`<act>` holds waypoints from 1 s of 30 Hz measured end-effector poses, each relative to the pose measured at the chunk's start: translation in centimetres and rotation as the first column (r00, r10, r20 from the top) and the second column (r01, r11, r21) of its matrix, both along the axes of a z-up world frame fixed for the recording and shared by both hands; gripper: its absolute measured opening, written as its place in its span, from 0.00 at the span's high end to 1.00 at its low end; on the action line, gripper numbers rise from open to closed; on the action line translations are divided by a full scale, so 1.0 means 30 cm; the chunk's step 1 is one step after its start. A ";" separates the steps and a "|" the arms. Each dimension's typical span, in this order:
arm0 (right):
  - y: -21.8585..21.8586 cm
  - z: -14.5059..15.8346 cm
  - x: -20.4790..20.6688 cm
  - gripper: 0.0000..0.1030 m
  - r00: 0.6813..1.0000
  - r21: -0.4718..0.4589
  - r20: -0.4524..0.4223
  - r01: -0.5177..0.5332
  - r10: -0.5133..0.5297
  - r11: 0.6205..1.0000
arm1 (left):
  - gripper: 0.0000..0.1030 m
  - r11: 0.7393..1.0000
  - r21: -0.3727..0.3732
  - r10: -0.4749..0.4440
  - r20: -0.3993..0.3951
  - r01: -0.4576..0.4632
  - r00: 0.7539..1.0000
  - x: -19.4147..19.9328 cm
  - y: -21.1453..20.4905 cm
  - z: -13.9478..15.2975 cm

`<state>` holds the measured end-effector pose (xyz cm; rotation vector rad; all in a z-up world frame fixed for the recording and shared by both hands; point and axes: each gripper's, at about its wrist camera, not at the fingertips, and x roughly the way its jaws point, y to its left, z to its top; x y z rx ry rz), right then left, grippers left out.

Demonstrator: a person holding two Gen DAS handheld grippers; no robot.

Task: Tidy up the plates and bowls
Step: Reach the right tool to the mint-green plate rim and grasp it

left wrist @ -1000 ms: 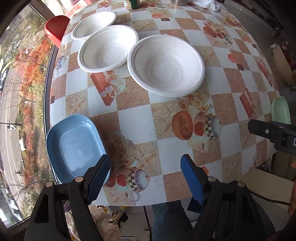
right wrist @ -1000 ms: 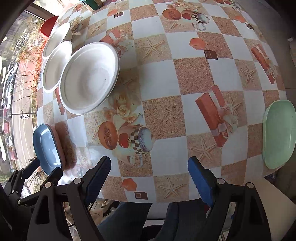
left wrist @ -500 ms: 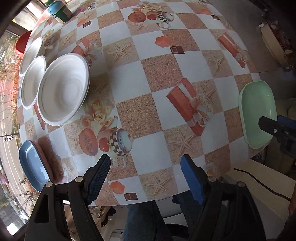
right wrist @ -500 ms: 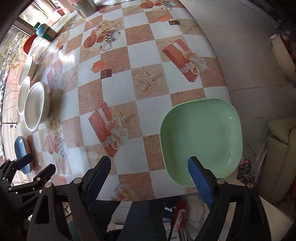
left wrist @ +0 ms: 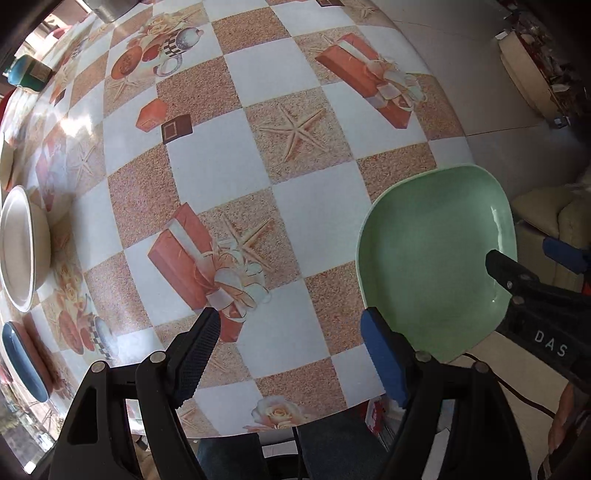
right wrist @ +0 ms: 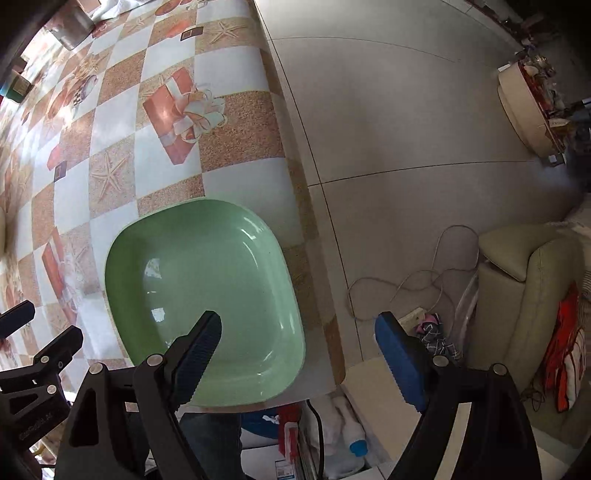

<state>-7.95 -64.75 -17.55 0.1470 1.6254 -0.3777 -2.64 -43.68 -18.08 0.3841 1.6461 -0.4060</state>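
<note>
Left wrist view
left tool [left wrist: 291,354]: jaws wide, nothing between them, pointing down over near edge of table [left wrist: 221,177]
green plate [left wrist: 436,266]: squarish, shallow, at right near corner of table, rim overhanging the edge a bit; just right of the left tool's blue finger [left wrist: 384,362]
right tool [left wrist: 532,266]: comes in from right; one black finger over the green plate's right rim, blue one beyond the rim; contact cannot tell
white bowl [left wrist: 22,247]: far left edge of frame, on table, well apart from green plate
blue plate [left wrist: 22,362]: lower left, near table edge, below the white bowl
teal container [left wrist: 27,74]: upper left, far side of table
person: dark trouser legs [left wrist: 325,450] under table edge

Right wrist view
right tool [right wrist: 295,350]: jaws wide, empty; black finger [right wrist: 195,350] over the green plate's inside, blue finger [right wrist: 399,362] out past the table edge above floor [right wrist: 406,129]; plate's right rim lies between the two
green plate [right wrist: 203,280]: flat on table at its corner, empty, glossy
left tool [right wrist: 37,354]: black finger tips at lower left, just beside the plate's left rim, not touching as far as visible
metal tin [right wrist: 74,31]: top left on table
sofa [right wrist: 528,280]: beige, right side, with cable on floor beside it
</note>
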 end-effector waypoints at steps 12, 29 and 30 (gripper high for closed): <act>0.083 -0.094 0.035 0.16 0.989 -0.038 -0.085 -0.123 0.119 0.992 | 0.21 0.999 0.048 -0.020 -0.019 0.021 1.000 0.034 -0.050 -0.109; 0.418 -0.061 0.090 0.16 0.982 0.039 -0.089 -0.166 0.169 0.985 | 0.21 0.995 0.100 0.021 0.009 -0.022 1.000 0.118 0.323 -0.118; 0.432 -0.071 0.087 0.16 0.981 0.046 -0.092 -0.167 0.171 0.985 | 0.21 0.995 0.101 0.023 0.013 -0.024 1.000 0.124 0.355 -0.123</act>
